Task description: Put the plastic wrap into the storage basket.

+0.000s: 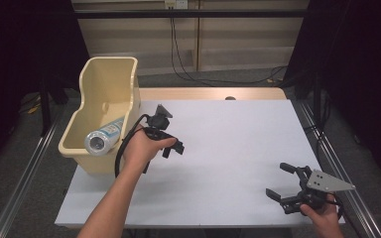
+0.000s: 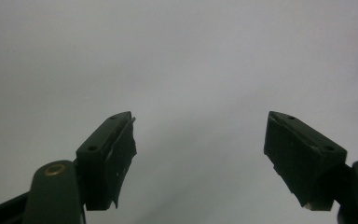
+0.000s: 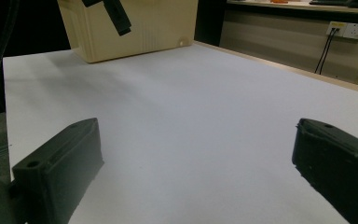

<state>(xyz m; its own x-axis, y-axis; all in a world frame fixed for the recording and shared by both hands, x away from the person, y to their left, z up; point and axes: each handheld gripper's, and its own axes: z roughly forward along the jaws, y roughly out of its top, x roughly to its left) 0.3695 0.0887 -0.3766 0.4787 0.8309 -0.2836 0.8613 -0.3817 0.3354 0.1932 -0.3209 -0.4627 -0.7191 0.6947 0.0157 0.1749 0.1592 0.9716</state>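
The bottle (image 1: 103, 137) lay inside the beige bin (image 1: 110, 79), long axis slanting, mouth toward us. Our left claw (image 1: 172, 148) hovered just beside, released and empty; our right claw (image 1: 281, 181), released, rested near the tabletop (image 1: 228, 148) edge.

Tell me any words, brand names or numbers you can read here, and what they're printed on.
Nothing here can be read.
Bottle lying in the cream bin: its blue and white label carries print, too small and blurred to read.
Wall sockets: white plates, no legible marking.
White table sheet: blank.
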